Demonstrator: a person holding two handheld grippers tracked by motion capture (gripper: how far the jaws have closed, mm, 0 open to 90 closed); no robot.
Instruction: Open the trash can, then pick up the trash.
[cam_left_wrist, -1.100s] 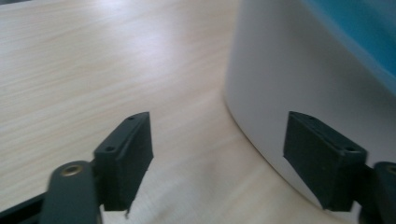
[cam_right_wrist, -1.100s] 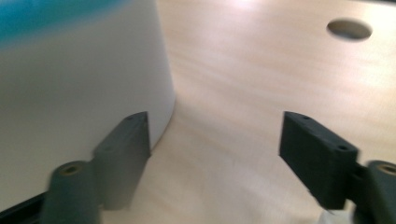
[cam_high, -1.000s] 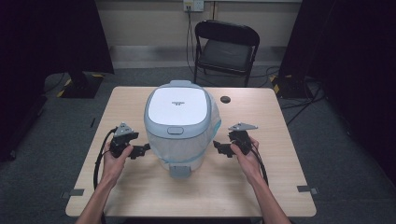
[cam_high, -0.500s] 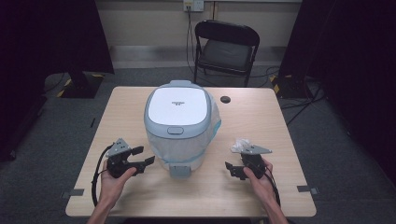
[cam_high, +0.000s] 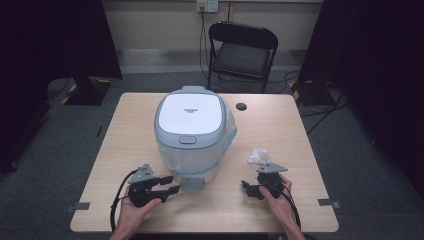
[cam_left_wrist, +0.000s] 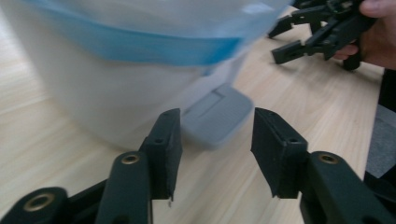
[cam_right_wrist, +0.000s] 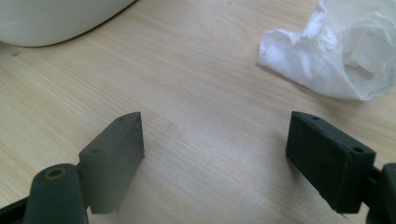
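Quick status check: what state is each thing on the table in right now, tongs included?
Bin: upright, lid shut, clear bag liner with a blue band hanging over the rim.
Pedal: flat on the table at the bin's base, untouched.
Crumpled tissue: loose on the table, ungripped.
Left tongs: open, empty, pointing at the pedal.
Right tongs: open wide, empty, near the tissue.
Small black disc: lying flat behind the bin.

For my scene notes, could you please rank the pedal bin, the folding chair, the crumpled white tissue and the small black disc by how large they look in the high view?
1. pedal bin; it stands nearer the camera than the chair, so this rank is unsure
2. folding chair
3. crumpled white tissue
4. small black disc
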